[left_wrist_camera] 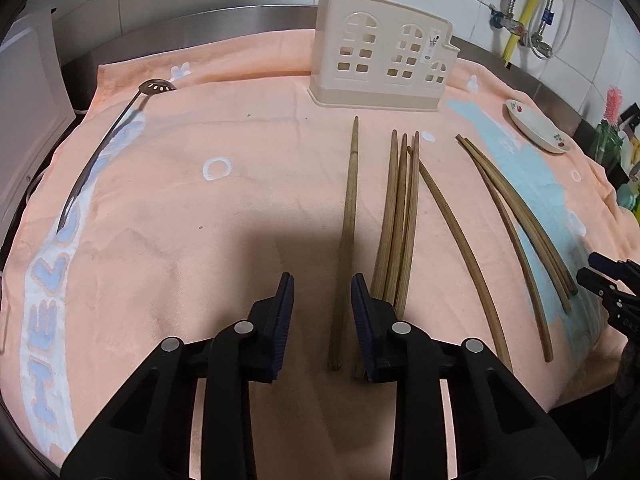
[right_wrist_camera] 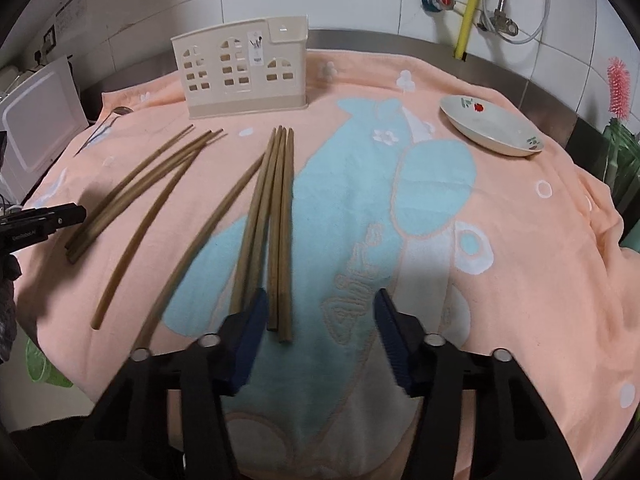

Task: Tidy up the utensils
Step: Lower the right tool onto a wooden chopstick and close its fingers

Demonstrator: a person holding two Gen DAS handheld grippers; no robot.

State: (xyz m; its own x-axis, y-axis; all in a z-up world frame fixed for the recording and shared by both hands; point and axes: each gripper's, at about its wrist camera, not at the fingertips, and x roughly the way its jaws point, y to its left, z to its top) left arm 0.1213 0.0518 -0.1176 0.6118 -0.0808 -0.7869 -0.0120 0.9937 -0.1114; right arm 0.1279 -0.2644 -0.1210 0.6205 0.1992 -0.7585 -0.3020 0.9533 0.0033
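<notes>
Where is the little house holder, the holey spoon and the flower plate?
chopstick holder (left_wrist_camera: 376, 56), left wrist view, front wall.
slotted spoon (left_wrist_camera: 158, 86), left wrist view, bowl.
flowered plate (right_wrist_camera: 490, 125), right wrist view, inner surface.

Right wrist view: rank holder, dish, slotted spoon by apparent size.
1. Holder, largest.
2. Dish, clearly smaller than the holder, though it sits at a similar depth, so this likely holds in reality.
3. Slotted spoon, smallest; it is far off at the towel's edge, so its real size is unsure.
</notes>
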